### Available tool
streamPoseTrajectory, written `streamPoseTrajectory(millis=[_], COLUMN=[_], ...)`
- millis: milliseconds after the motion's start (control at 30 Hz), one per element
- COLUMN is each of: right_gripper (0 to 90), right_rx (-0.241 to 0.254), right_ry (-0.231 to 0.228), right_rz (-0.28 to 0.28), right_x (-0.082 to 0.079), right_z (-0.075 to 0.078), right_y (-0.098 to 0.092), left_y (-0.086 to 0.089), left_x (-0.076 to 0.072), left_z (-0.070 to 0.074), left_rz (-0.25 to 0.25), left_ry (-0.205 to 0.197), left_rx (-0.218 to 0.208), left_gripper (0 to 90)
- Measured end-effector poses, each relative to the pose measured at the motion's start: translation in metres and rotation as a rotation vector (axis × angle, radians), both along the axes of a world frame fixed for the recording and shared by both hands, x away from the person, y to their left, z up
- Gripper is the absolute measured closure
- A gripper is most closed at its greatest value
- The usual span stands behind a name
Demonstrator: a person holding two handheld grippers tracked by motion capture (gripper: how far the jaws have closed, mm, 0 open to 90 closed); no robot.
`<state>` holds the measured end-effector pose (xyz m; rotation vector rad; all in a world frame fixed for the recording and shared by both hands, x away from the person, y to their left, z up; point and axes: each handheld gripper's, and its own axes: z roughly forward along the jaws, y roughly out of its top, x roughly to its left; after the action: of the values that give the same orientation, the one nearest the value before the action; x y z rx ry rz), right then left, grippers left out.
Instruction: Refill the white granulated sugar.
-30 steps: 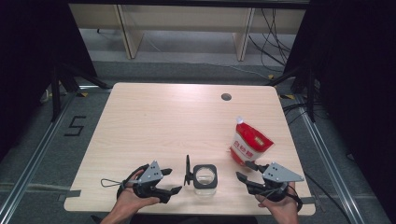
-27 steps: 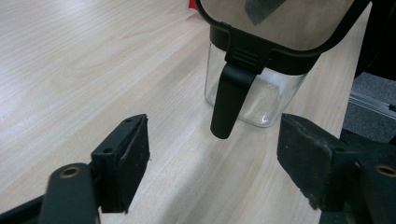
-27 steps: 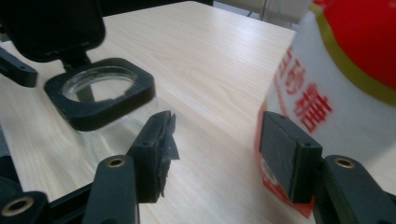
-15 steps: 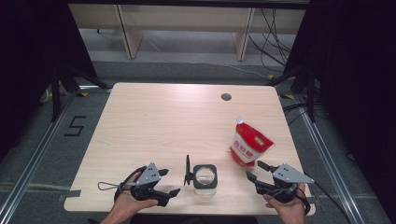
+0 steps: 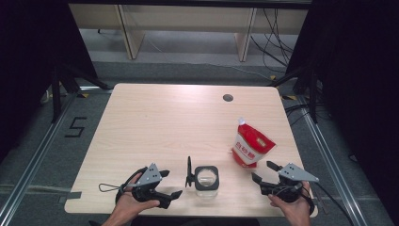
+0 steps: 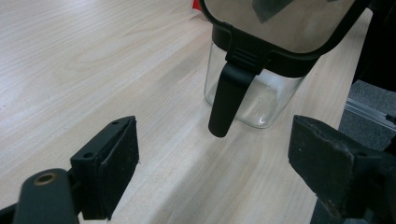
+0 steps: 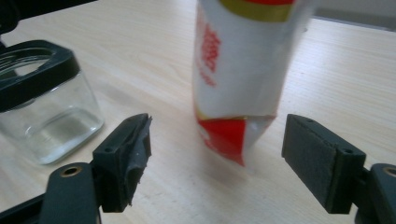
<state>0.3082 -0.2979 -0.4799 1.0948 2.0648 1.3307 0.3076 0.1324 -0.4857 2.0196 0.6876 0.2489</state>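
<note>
A clear glass jar with a black rim stands near the table's front edge, its hinged lid swung up on its left side. My left gripper lies just left of it, pointing at the jar and its hanging black latch. Its jaws have just been opening, with nothing between them. A red and white pouch stands upright to the jar's right. My right gripper points at the pouch from the near side. Its jaws have just been opening too, and its pads touch nothing.
The light wooden table has a small dark hole at the back right. Its front edge lies close under both hands. Dark floor with rails surrounds the table, and wooden shelf legs stand beyond it.
Both grippers' jaws stand wider than a second ago. The right gripper has shifted slightly right and toward the table's near edge. The jar and pouch have not moved.
</note>
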Motion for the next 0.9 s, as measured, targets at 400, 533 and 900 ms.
streamPoseTrajectory(millis=[400,533,900], right_gripper=[16.5,16.2,17.0], right_rx=[0.007,0.054,0.067], right_ry=[-0.069,-0.064,-0.088], right_rz=[-0.015,-0.034,-0.023], right_x=[0.02,0.028,0.047], right_z=[-0.001,-0.002,-0.008], right_y=[0.008,0.007,0.014], left_y=[0.003,0.004,0.004], left_x=[-0.001,0.001,0.002], left_z=[-0.003,-0.003,-0.004], left_rz=[0.037,0.035,0.029], left_ry=[-0.004,-0.008,-0.011], left_rx=[-0.008,0.014,0.012], left_gripper=[16.0,16.0,16.0])
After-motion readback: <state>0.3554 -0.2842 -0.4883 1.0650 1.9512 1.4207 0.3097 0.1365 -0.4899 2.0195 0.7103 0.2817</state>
